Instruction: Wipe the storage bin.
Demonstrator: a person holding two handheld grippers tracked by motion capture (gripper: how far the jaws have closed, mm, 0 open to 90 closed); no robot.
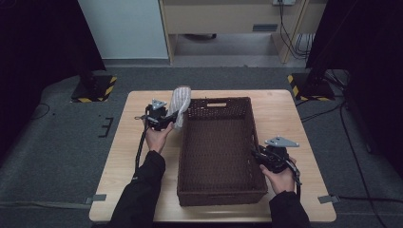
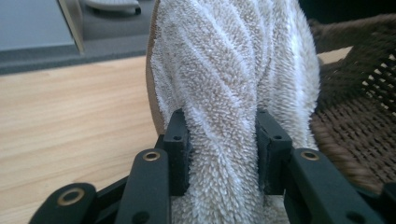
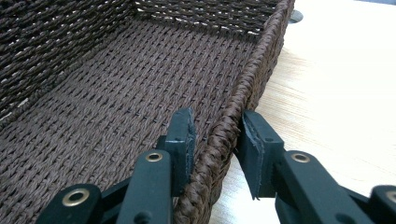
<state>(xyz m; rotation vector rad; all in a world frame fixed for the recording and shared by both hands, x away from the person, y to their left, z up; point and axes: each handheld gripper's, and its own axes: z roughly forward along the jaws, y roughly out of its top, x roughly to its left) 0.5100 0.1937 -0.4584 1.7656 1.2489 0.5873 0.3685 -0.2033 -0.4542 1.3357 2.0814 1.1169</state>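
Note:
A dark brown wicker basket (image 1: 254, 133) stands in the middle of the wooden table (image 1: 128, 161), and nothing lies in it. A fluffy white and beige towel (image 1: 181, 100) hangs bunched just outside its far left corner. My left gripper (image 1: 173, 117) is shut on that towel. In the left gripper view both pads squeeze the twisted towel (image 2: 224, 65), with the basket (image 2: 355, 98) to its right. My right gripper (image 1: 257, 155) sits on the basket's right wall near the front. In the right gripper view its jaws straddle the woven rim (image 3: 264, 51), one pad inside and one outside, pressed on it.
Bare tabletop lies left of the basket and in a narrower strip on its right (image 3: 336, 93). Two stand bases with yellow-black stripes (image 1: 92, 89) (image 1: 309, 88) rest on the grey carpet behind the table. Cables trail on the floor at the right.

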